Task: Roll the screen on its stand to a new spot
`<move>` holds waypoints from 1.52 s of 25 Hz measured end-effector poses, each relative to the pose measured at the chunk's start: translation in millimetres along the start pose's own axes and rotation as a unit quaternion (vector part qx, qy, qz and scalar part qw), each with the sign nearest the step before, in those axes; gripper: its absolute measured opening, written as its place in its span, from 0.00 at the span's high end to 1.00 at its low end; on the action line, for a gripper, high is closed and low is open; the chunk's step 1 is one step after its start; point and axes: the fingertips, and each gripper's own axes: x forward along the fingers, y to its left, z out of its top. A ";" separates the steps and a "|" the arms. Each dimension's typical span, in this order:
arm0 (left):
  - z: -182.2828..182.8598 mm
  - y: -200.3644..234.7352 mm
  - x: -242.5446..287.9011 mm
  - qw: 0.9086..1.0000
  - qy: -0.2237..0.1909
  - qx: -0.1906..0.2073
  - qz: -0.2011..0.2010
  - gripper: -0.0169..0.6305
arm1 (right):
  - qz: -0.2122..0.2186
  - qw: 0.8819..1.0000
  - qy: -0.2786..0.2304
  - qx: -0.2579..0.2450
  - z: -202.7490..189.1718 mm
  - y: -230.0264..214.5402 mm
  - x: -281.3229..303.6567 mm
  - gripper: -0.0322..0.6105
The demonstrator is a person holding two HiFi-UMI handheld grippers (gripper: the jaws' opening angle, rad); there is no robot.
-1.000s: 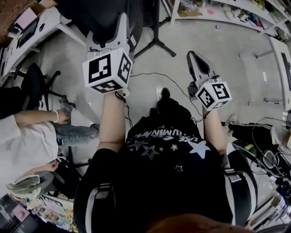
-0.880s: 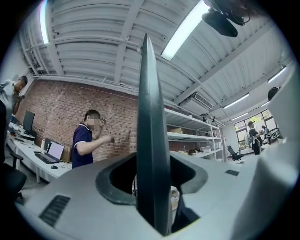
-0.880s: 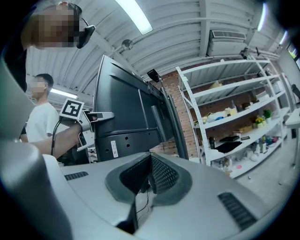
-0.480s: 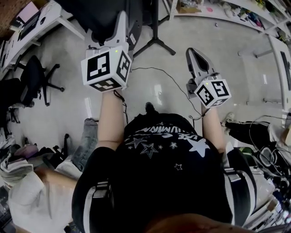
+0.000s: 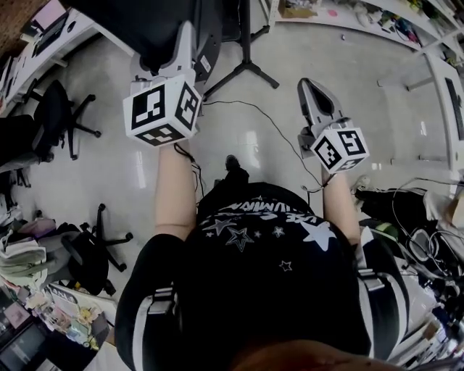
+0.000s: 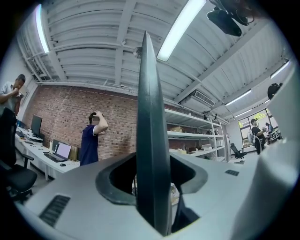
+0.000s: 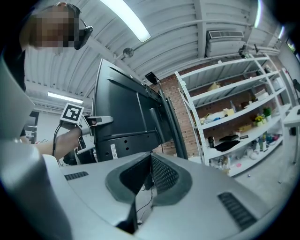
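Note:
The large black screen (image 5: pixel 152 22) stands at the top of the head view, with its back (image 7: pixel 124 112) showing in the right gripper view. My left gripper (image 5: pixel 187 35) is shut on the screen's edge, which runs as a thin dark blade (image 6: pixel 149 117) between the jaws. From the right gripper view the left gripper (image 7: pixel 99 121) sits on the screen's left side. A black pole with splayed legs (image 5: pixel 246 67) stands under the screen. My right gripper (image 5: pixel 309 88) hovers over the floor to the right, apart from the screen, jaws shut on nothing (image 7: pixel 149 165).
Office chairs (image 5: pixel 61 119) (image 5: pixel 90 253) stand at the left by desks (image 5: pixel 43 36). A cable (image 5: pixel 268 119) trails across the floor between the grippers. White shelves (image 5: pixel 362 18) line the far right, with cluttered gear (image 5: pixel 420 239) at the right. A person (image 6: pixel 91 138) stands by the brick wall.
Floor and chairs have slid past beneath me, and the seated person at the left has gone from view. Both grippers keep their places by the screen, the left still clamped on its edge.

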 end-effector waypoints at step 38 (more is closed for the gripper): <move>10.3 -19.1 -65.9 1.000 0.001 0.008 -0.001 0.63 | 0.017 0.999 -0.031 0.005 2.6 1.6 -118.0 0.94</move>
